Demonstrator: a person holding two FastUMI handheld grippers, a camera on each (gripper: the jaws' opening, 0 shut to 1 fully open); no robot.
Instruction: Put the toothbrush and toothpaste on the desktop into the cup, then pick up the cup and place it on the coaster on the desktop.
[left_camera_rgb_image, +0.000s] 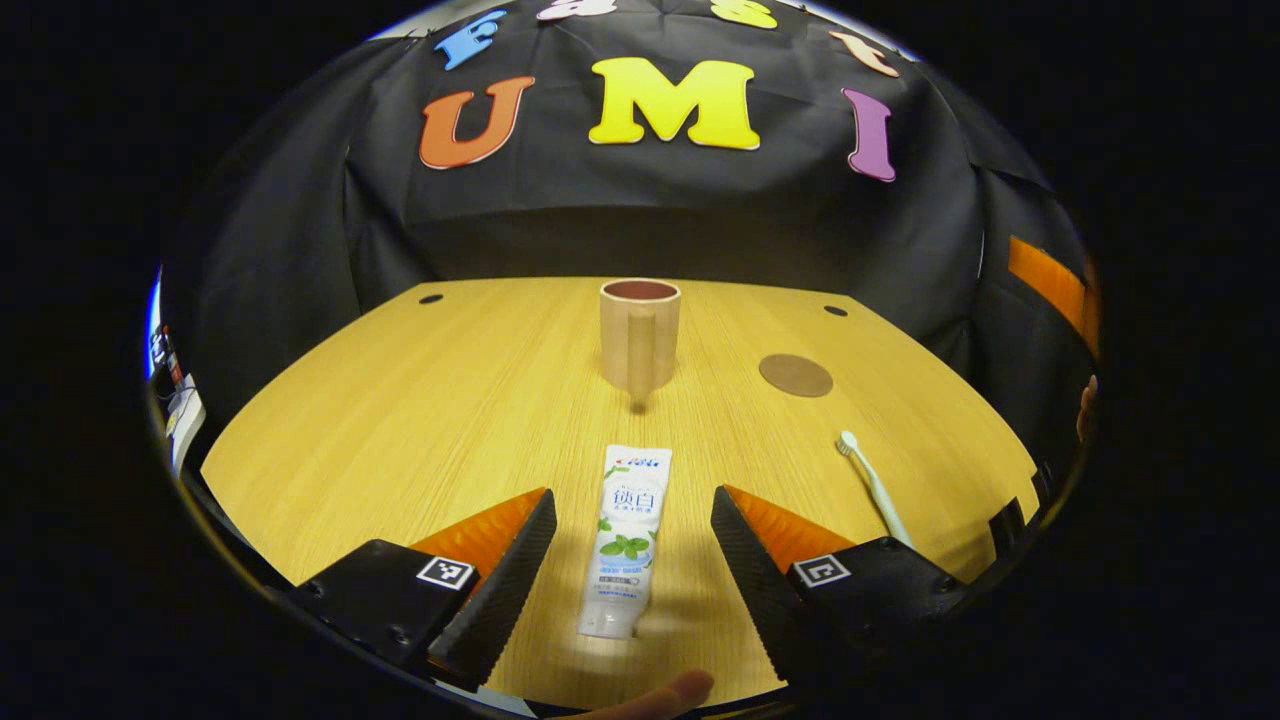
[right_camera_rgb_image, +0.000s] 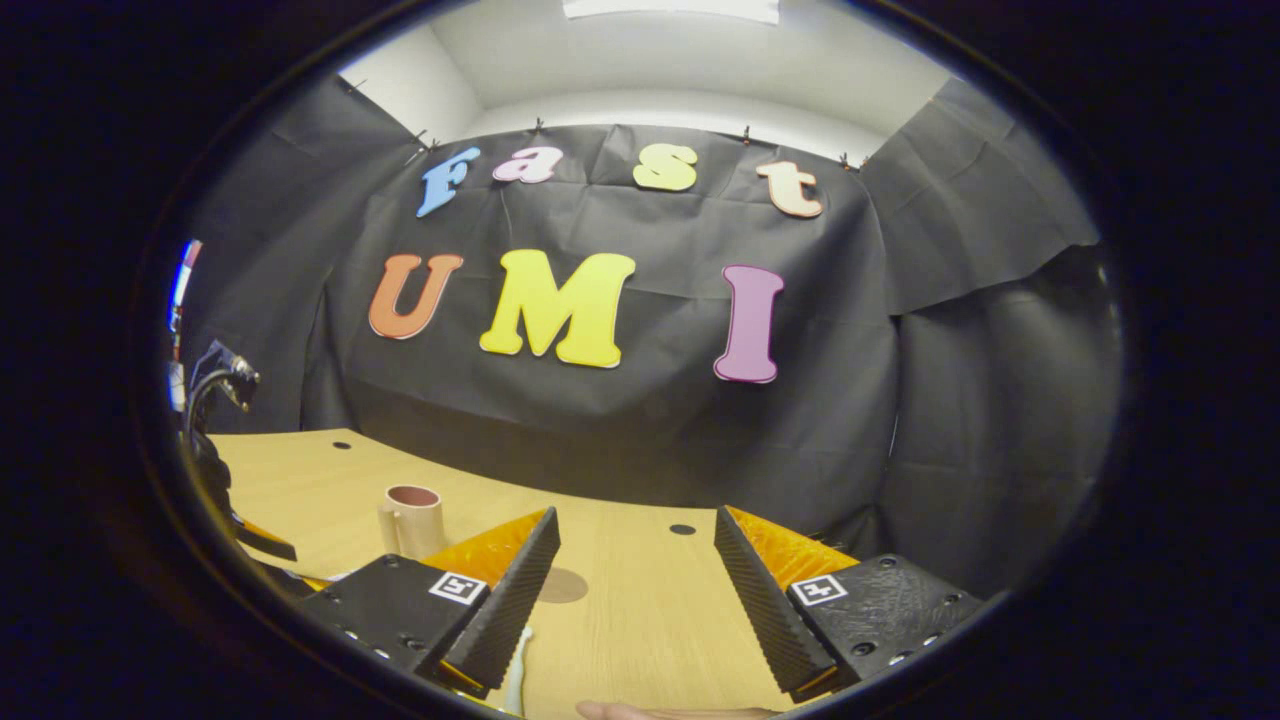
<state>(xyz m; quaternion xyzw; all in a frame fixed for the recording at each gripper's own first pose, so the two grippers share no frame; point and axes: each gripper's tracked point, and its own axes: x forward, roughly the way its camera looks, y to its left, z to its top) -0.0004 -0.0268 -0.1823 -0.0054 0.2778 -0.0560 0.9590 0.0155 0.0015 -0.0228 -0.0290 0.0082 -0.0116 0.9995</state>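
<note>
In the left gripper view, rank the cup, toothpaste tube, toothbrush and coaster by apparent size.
1. Toothpaste tube, though it lies nearest the camera, which inflates it.
2. Cup, farther off.
3. Toothbrush and coaster: unsure; the brush is long, thin and partly hidden by the gripper.

In the left gripper view the toothbrush (left_camera_rgb_image: 873, 485) loses its handle end behind the right-hand finger (left_camera_rgb_image: 760, 570) of the left gripper (left_camera_rgb_image: 633, 560), so only the bristle head and part of the handle show. The print on the toothpaste (left_camera_rgb_image: 627, 540) is too small to make out. A fingertip (left_camera_rgb_image: 668, 692) is cut off by the bottom edge.

In the right gripper view the coaster (right_camera_rgb_image: 563, 585) is half hidden behind the left-hand finger (right_camera_rgb_image: 505, 600) of the right gripper (right_camera_rgb_image: 635, 600). A pale strip (right_camera_rgb_image: 517, 672) beside that finger is too cut off to identify. The other gripper (right_camera_rgb_image: 215, 470) at the left edge is cropped, its jaws unreadable. The counter (right_camera_rgb_image: 640, 610) runs out of the picture below.
</note>
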